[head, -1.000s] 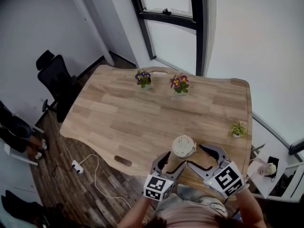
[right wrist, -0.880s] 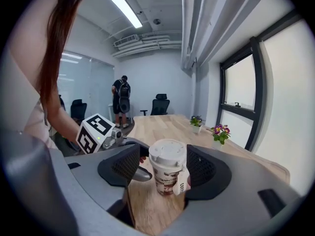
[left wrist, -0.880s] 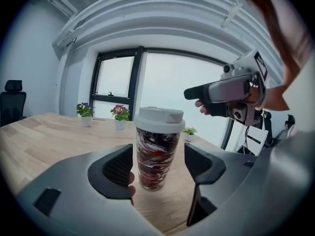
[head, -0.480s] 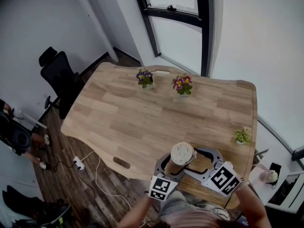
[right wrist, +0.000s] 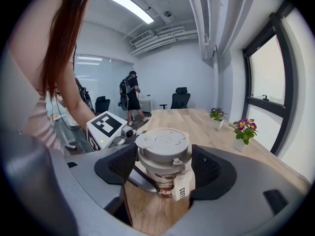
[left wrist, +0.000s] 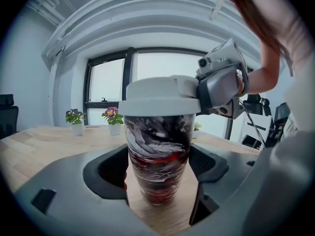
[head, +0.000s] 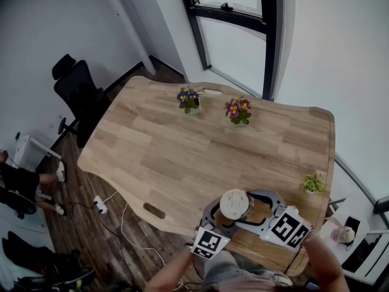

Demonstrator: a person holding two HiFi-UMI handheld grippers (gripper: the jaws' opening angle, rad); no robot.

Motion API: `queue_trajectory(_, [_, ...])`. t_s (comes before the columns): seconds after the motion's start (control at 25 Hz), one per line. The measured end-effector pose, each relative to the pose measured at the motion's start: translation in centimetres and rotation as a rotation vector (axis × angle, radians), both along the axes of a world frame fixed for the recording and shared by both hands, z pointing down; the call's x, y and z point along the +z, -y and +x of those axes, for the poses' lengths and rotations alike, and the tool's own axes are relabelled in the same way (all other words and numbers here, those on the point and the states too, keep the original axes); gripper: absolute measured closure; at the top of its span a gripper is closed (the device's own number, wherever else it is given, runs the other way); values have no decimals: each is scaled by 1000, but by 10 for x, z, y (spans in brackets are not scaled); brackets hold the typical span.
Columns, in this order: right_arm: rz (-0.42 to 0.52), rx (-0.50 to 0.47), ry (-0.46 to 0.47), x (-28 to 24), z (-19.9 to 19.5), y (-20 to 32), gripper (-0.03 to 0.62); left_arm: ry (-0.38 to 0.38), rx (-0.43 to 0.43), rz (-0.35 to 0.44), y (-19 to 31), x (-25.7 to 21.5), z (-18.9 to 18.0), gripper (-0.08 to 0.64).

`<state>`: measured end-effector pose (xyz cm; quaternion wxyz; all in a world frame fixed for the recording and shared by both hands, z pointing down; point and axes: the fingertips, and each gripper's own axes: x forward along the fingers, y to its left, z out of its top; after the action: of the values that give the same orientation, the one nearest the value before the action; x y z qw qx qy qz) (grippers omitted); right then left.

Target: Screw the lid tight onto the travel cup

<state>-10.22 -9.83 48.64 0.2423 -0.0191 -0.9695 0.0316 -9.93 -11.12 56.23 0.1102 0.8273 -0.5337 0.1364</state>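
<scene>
Wooden table (head: 182,157): at its near edge the travel cup (left wrist: 157,132), lid (right wrist: 162,142) on, stands ungripped between the jaws, just opened wider, of left hand-held gripper (left wrist: 160,167) and right hand-held gripper (right wrist: 163,170); an off-centre squeeze could topple it.

Cannot see much of cup (right wrist: 165,183) wall in head view — under lid (head: 234,203). Cannot read tag (right wrist: 180,191) print in full — small, blurred. Cannot tell detail on far person (right wrist: 131,95); too small. Loses chair (left wrist: 5,114) at left gripper view's edge.
</scene>
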Motion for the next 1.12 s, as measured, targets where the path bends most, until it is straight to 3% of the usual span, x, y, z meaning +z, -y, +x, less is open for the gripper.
queue_trajectory(0.44, [44, -15, 7, 6, 0, 2, 275, 25, 22, -32, 0, 2, 2, 209])
queue_trajectory(0.84, [80, 204, 39, 7, 3, 2, 275, 33, 47, -42, 1, 4, 5, 209])
queue_trajectory(1.12, [78, 315, 4, 8, 5, 2, 275, 38, 75, -43, 1, 4, 7, 209])
